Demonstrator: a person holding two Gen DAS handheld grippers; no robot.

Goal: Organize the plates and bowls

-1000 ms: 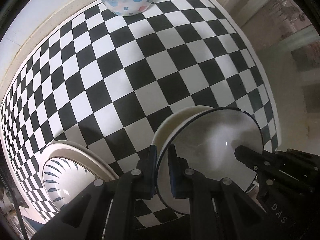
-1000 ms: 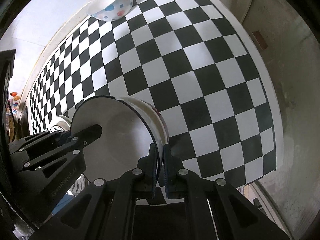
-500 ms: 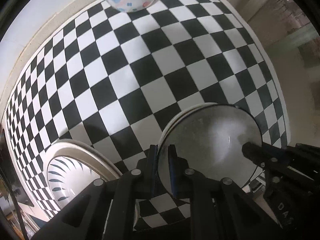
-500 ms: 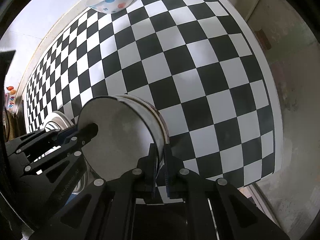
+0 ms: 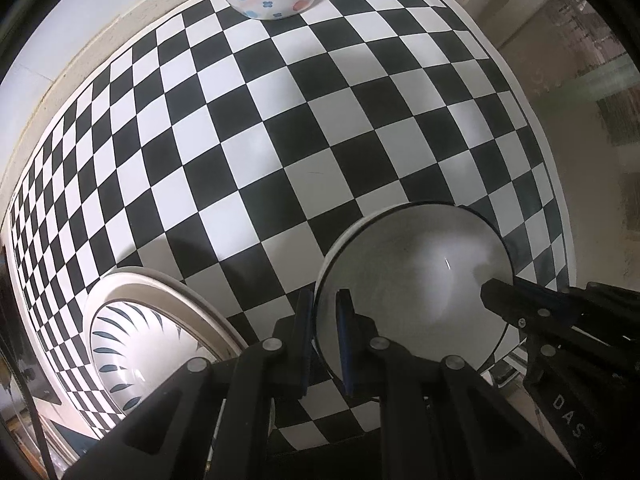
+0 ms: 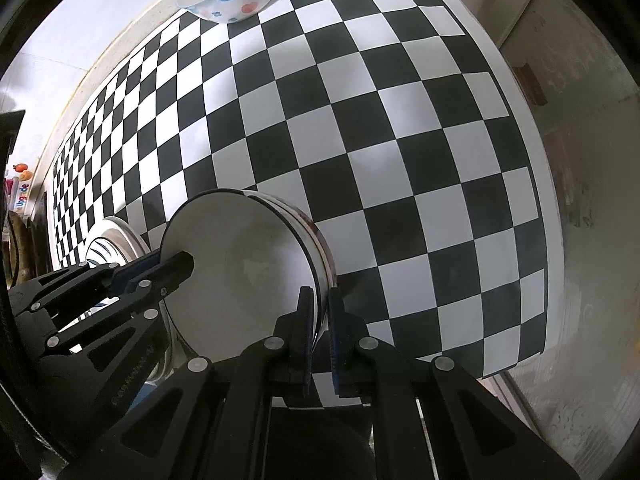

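Evidently stiff, glazed, breakable: dark-rimmed white bowl (image 5: 416,280) hangs above checkered tabletop (image 5: 280,140), left gripper (image 5: 326,336) and right gripper (image 6: 319,328) clamped on opposite rims, the sensible purchase.

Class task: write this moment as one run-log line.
left gripper: shut on bowl rim | right gripper: shut on opposite rim | bowl: over checkered table | plate: beside

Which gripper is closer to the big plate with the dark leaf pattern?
Left. The left gripper grips the bowl rim beside the leaf-pattern plate; the right gripper holds the rim's far side.
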